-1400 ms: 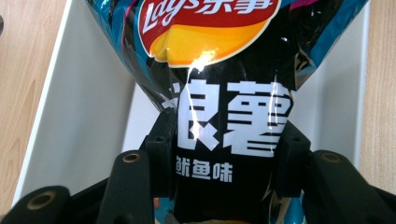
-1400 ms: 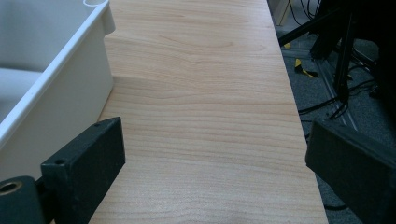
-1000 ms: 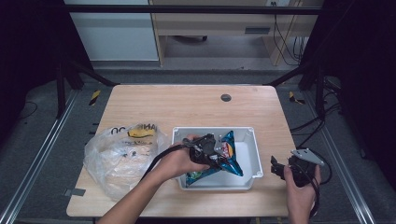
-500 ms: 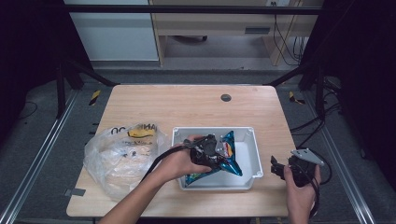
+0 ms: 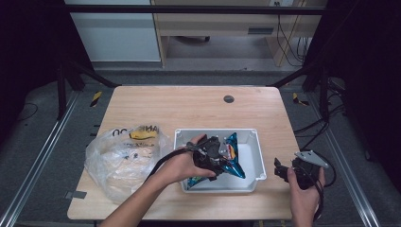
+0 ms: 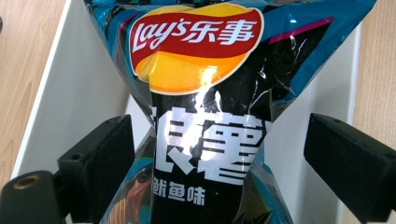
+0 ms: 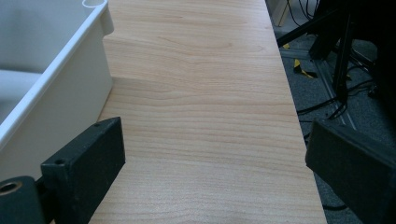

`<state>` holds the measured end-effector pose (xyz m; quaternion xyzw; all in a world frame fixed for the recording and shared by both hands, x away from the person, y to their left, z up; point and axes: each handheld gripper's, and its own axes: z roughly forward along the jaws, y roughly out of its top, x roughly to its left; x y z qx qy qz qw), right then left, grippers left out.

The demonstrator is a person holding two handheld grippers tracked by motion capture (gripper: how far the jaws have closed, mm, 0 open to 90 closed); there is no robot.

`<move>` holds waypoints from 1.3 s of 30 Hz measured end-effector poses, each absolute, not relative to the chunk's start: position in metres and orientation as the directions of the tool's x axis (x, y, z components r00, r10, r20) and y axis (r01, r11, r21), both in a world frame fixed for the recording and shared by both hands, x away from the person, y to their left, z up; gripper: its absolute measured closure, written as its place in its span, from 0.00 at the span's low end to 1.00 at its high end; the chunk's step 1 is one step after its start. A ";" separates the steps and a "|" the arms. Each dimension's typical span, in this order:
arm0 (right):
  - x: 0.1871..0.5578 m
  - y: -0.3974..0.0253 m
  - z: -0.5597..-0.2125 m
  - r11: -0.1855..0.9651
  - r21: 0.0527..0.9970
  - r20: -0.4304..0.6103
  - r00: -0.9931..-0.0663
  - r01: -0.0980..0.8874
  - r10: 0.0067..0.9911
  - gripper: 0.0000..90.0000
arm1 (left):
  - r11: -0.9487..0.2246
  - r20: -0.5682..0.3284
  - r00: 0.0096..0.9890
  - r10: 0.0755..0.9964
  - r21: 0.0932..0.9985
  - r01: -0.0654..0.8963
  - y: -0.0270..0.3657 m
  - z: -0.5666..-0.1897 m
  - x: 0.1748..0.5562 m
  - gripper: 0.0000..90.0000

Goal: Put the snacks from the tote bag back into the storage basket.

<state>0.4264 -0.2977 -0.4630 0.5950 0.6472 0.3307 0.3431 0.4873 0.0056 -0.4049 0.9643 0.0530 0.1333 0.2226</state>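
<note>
A blue and black Lay's chips bag [image 6: 205, 107] lies in the white bin [image 5: 253, 156], its blue corner [image 5: 232, 163] sticking out past my hand in the high view. My left gripper [image 6: 219, 140] is open around the bag's pinched middle, with a small gap on each side between jaw and bag. In the high view my left gripper [image 5: 213, 158] hovers over the bin's centre. My right gripper [image 5: 280, 169] is open just right of the bin, low over the bare table [image 7: 201, 116], with nothing between its jaws; the bin's outer wall [image 7: 56, 93] is at its left.
A crumpled clear plastic bag [image 5: 120, 158] with yellow and pale items inside lies left of the bin. A dark round grommet [image 5: 229, 99] sits in the far tabletop. The table's right edge and cables [image 7: 327, 88] are close beside the right gripper.
The left hand and its gripper have shifted very slightly over the bin. The right hand has stayed where it was.
</note>
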 end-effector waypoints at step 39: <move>0.426 -0.297 -0.462 0.076 0.835 -0.054 -0.057 0.545 0.997 0.06 | -0.897 0.254 0.955 0.151 0.441 0.024 0.017 -0.388 0.470 0.05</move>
